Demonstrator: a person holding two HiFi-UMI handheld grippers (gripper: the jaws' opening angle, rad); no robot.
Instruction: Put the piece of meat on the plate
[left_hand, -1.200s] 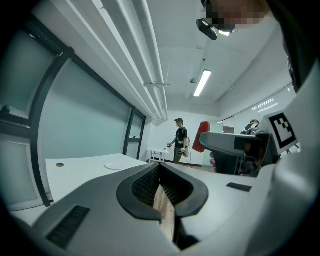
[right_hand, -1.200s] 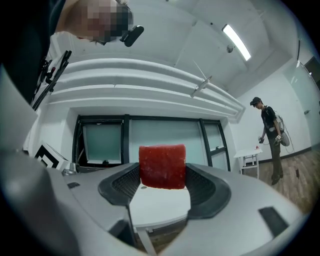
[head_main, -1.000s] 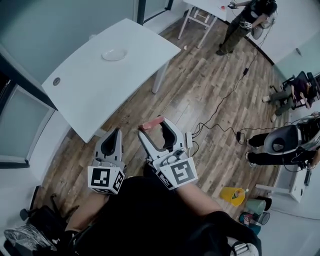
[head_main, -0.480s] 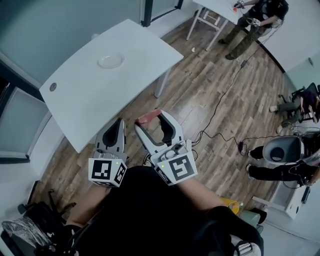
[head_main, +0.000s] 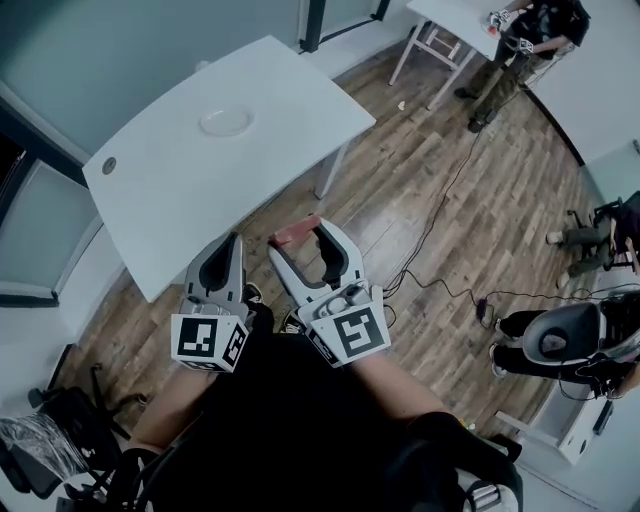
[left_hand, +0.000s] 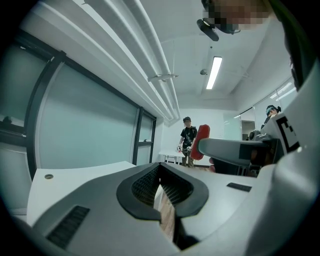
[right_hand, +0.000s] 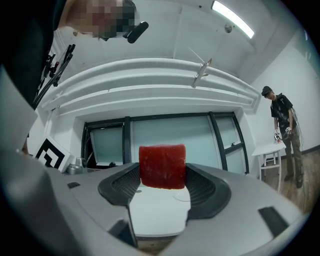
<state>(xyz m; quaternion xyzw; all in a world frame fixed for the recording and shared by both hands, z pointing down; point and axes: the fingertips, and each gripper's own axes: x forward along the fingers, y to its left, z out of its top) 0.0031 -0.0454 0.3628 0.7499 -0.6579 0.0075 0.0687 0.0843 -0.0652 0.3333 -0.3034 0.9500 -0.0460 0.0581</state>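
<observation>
The piece of meat (head_main: 297, 230) is a red block held in my right gripper (head_main: 300, 238), which is shut on it above the wooden floor, short of the table. In the right gripper view the meat (right_hand: 161, 166) fills the gap between the jaws of the right gripper (right_hand: 162, 176). The white plate (head_main: 226, 121) lies on the white table (head_main: 180, 190), far ahead and to the left. My left gripper (head_main: 233, 243) hangs beside the right one, shut with nothing in it. In the left gripper view, the left gripper (left_hand: 161, 182) has its pads almost together, and the meat (left_hand: 201, 142) shows to the right.
A person (head_main: 520, 40) stands at a second table (head_main: 455, 15) at the top right. Cables (head_main: 440, 270) run across the wooden floor. Seated people and a chair (head_main: 560, 335) are at the right edge. The white table has a round grommet (head_main: 108, 165).
The table and plate have shifted a little in the head view as the head moved. Both grippers keep their pose, and the right one still holds the meat.
</observation>
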